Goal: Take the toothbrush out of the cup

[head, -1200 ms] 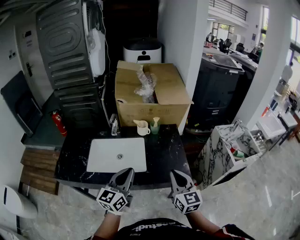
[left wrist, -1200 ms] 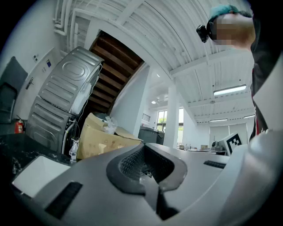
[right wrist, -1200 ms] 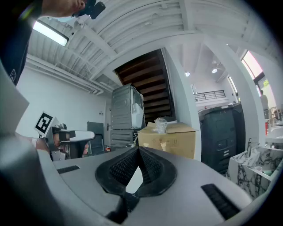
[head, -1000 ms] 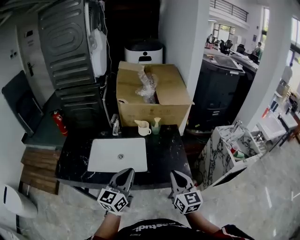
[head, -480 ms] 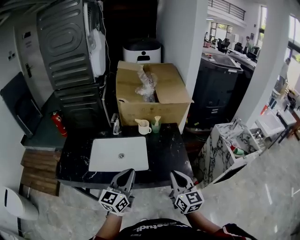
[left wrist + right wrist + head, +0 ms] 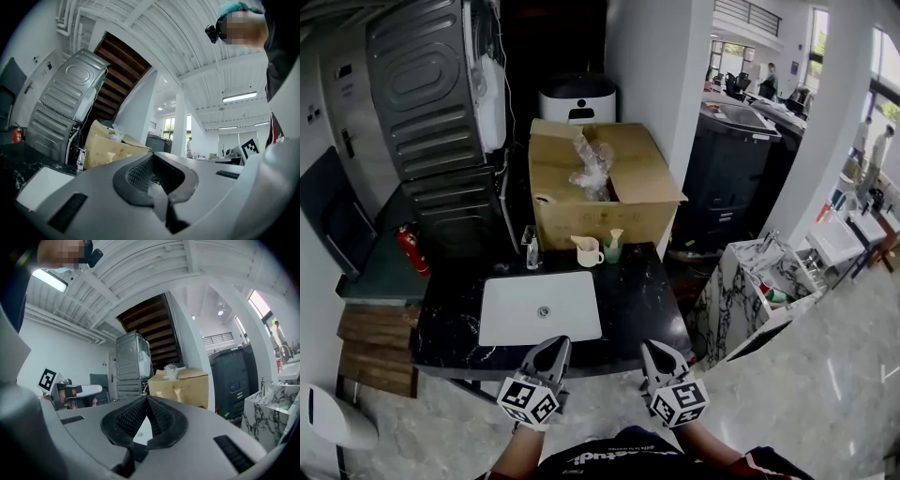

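Beyond the sink [image 6: 539, 309], cups [image 6: 590, 255] front a cardboard box [image 6: 605, 217]; left gripper [image 6: 553, 343] and right gripper [image 6: 652, 346] clenched, empty.

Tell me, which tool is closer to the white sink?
Left. The left tool hovers at the near edge of the sink; the right tool sits off past its right corner.

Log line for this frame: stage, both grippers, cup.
stage: reach not begun | left gripper: shut, empty | right gripper: shut, empty | both: at counter front edge | green cup: back edge, untouched
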Motion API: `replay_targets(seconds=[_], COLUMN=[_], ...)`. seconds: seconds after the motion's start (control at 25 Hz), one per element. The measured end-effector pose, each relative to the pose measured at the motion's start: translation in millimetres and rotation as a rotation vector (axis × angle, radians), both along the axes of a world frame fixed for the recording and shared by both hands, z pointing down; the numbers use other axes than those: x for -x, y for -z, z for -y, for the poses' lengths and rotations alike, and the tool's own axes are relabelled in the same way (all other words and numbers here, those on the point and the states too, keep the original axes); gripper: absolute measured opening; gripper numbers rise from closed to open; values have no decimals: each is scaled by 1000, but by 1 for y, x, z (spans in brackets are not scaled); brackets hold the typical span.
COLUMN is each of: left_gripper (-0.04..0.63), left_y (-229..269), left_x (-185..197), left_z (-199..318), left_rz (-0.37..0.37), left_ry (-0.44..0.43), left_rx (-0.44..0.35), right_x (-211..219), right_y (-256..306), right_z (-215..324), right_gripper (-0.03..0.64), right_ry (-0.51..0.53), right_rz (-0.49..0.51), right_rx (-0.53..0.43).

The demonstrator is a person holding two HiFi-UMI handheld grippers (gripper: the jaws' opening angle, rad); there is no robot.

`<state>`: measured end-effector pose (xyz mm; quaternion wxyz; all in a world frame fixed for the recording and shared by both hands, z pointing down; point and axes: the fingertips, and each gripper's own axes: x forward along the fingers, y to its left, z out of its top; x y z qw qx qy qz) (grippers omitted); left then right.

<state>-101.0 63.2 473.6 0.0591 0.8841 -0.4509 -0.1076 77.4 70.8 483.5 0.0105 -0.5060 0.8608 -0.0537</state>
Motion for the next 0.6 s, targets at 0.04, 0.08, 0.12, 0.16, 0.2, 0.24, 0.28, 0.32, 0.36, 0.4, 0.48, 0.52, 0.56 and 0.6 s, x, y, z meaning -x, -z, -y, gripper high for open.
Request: replay_targets(seconds=[0.04, 0.08, 0.12, 0.16, 0.2, 0.24, 0.28, 0.32, 0.36, 0.4, 0.48, 0.52, 0.56, 0.6], left_gripper=[15, 14, 15, 14, 15, 15, 14, 14, 15, 14, 15, 15, 14, 14], left_y=[-2, -3, -4, -4, -5, -6, -7, -7, -8, -9, -12, -13, -14, -15], left_x=[1, 2, 4, 5, 6, 7, 7, 7, 7, 5, 3, 1, -1, -3], left_z=[1, 3, 5, 9, 12, 15, 18, 23, 30, 37, 55, 65, 77, 89], left_rz=[0, 3, 5, 5, 1, -7, -14, -15, -11, -7, 1, 5, 9, 13], left_ry=[-7, -14, -18, -20, -19, -16, -13, -14, -18, -21, -20, -17, -13, -9], left_rx=[0, -1, -1, 2, 8, 15, 21, 22, 18, 14, 10, 10, 11, 11], right_x=[2, 4, 6, 7, 8, 8, 8, 8, 7, 7, 6, 5, 4, 4], right_y=[-1, -3, -3, -4, -5, -6, -8, -9, -10, -10, -12, -13, -14, -13], right_z=[0, 1, 2, 4, 5, 7, 11, 16, 23, 31, 51, 62, 73, 86], right_gripper=[37, 35, 35, 37, 37, 37, 37, 37, 37, 37, 37, 37, 37, 37], right_ry=[-4, -7, -9, -9, -10, -10, -10, -9, -8, -6, 1, 7, 15, 24], right_rz=[-1, -1, -1, -2, -3, -4, -5, -7, -9, -13, -27, -33, -36, -36], right_rx=[2, 4, 6, 10, 15, 21, 25, 27, 27, 24, 16, 11, 6, 2])
